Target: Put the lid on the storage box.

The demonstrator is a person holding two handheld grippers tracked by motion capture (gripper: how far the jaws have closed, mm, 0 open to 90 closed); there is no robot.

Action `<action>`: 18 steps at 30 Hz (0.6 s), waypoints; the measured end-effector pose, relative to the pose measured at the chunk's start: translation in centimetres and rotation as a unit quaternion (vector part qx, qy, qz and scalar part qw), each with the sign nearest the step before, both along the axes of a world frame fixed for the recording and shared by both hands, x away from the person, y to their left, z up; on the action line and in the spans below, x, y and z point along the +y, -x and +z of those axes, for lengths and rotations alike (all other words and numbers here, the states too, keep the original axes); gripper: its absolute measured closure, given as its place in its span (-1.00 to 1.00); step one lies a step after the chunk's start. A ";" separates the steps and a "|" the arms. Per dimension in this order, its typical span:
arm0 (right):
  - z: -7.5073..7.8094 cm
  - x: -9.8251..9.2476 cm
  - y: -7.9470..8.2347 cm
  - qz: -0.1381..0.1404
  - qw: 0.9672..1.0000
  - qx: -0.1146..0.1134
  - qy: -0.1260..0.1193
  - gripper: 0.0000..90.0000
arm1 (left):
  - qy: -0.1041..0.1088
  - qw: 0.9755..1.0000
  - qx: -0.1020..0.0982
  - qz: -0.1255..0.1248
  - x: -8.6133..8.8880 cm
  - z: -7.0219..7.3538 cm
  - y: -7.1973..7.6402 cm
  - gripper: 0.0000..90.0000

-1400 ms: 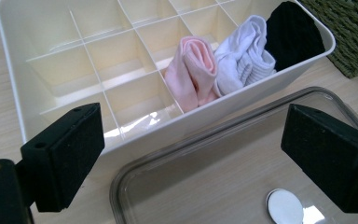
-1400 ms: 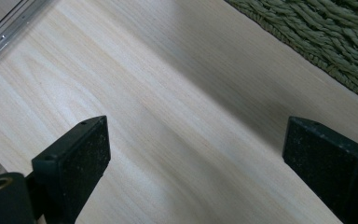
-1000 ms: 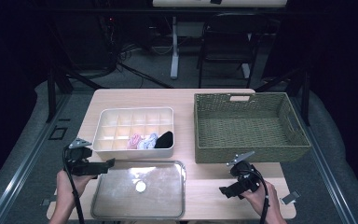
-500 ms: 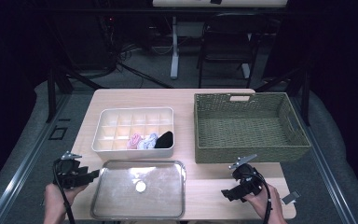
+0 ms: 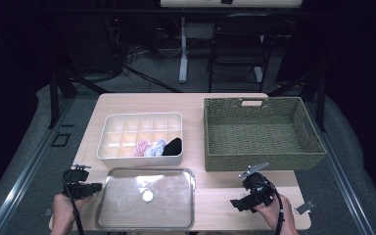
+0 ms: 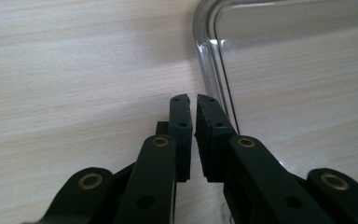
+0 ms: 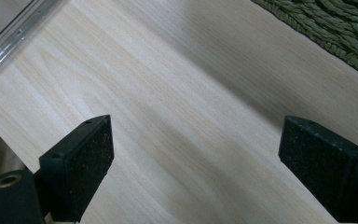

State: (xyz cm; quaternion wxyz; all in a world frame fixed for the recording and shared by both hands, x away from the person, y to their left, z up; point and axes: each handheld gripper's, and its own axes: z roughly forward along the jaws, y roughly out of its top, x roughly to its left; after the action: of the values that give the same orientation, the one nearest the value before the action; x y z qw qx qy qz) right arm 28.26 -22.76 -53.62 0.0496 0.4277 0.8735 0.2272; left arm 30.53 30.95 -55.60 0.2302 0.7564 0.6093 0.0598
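Tray rim (image 6: 208, 70) just beyond closed left tongs (image 6: 192, 99), nothing gripped

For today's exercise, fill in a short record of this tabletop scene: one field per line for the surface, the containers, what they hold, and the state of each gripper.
Surface: light wooden table
Near container: clear tray with a small white round item at its middle
Divided box: white, rolled cloth pieces in its front right cells
Basket: woven, green, nothing in it
Left gripper: fingers shut, having just closed, nothing between them, beside the tray's left rim
Right gripper: fingers open over bare table
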 end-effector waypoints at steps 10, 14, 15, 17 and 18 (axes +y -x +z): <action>-0.1 0.1 0.0 0.001 1.000 0.005 -0.006 -0.76 | 0.015 1.000 0.009 -0.002 -0.1 -0.3 0.1 0.94; -0.2 0.1 -0.1 -0.002 1.000 0.015 -0.016 -0.74 | 0.025 1.000 0.013 -0.004 0.0 -0.3 0.2 0.94; -0.2 0.1 -0.1 -0.002 1.000 0.017 -0.015 -0.73 | 0.024 1.000 0.013 -0.004 -0.1 -0.3 0.3 0.94; -0.3 0.2 -0.1 -0.004 1.000 0.020 -0.024 -0.73 | 0.025 1.000 0.012 -0.006 -0.2 -0.3 0.3 0.94; -0.2 0.2 -0.1 -0.007 0.999 0.019 -0.027 -0.73 | 0.027 1.000 0.013 -0.009 -0.3 -0.3 0.3 0.94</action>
State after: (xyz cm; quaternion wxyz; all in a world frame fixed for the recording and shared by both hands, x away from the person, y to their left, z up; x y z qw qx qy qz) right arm 28.37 -22.58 -53.86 0.0231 0.4393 0.8649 0.2418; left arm 30.20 30.69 -55.94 0.2432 0.7560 0.6069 0.0317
